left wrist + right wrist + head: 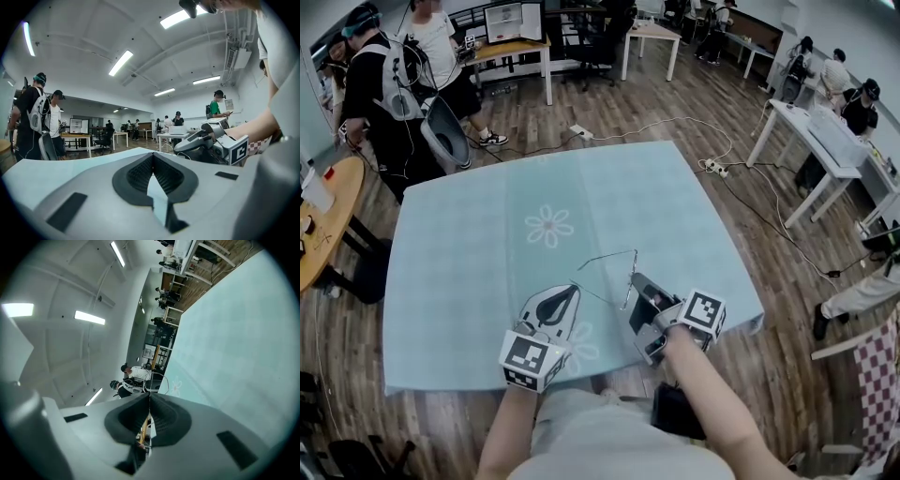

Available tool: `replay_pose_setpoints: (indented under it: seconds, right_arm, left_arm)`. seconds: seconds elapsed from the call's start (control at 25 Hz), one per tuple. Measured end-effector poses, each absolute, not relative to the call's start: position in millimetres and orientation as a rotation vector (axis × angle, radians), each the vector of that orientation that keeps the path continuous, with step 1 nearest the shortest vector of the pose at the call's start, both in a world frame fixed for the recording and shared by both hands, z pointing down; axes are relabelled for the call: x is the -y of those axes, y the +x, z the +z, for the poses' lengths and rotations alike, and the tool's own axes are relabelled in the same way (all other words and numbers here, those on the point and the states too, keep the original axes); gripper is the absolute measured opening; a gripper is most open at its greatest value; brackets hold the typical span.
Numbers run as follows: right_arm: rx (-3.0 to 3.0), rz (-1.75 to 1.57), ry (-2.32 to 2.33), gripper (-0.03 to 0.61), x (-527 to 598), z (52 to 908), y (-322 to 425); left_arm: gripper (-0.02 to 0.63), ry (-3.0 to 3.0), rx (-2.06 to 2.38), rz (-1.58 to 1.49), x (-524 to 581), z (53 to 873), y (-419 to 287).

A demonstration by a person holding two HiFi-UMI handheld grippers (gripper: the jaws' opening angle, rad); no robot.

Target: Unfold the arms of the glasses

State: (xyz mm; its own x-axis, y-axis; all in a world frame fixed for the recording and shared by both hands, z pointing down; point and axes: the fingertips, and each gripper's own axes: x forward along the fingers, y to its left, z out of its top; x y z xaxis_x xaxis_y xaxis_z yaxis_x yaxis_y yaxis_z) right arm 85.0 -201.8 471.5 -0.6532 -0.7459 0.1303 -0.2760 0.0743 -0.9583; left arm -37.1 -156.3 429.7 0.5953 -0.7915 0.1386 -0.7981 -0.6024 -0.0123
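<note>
A thin wire-framed pair of glasses hangs just above the light blue flowered tablecloth near the front edge, between my two grippers. My right gripper is shut on the frame; in the right gripper view a wire rim pokes out past the closed tips. My left gripper is shut, and a thin arm runs from its tip across to the right gripper. In the left gripper view the jaws meet at the tip, with the right gripper close by on the right.
The table stands on a wooden floor with cables behind it. Several people stand at the back left beside a round wooden table. White desks and more people are at the right.
</note>
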Motion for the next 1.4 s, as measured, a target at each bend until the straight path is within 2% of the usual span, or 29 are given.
replay_pose_setpoints:
  seconds: [1.4]
  right_arm:
    - [-1.893, -1.526, -0.988, 0.011, 200, 464, 86]
  left_arm:
    - [0.009, 2.751, 1.393, 0.154, 156, 421, -36]
